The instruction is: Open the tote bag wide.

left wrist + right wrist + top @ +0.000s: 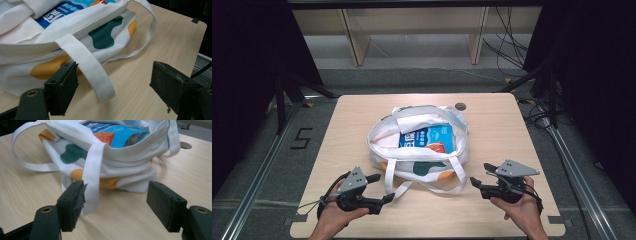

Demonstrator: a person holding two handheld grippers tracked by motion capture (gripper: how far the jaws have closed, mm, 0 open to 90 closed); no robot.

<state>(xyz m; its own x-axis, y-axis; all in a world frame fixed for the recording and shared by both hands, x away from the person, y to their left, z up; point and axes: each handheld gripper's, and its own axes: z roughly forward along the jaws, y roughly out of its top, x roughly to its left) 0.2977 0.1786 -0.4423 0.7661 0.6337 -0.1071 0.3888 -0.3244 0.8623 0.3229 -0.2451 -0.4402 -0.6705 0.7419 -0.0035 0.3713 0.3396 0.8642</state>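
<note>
Now both grippers' jaws wide apart, tote bag (418, 145) strap (87, 65) loose beside each left jaw.

The white strap (87, 67) of the tote bag (110, 35) lies between open jaws.

Even overhead light, dark surroundings, soft shadows, slightly soft focus.
</note>
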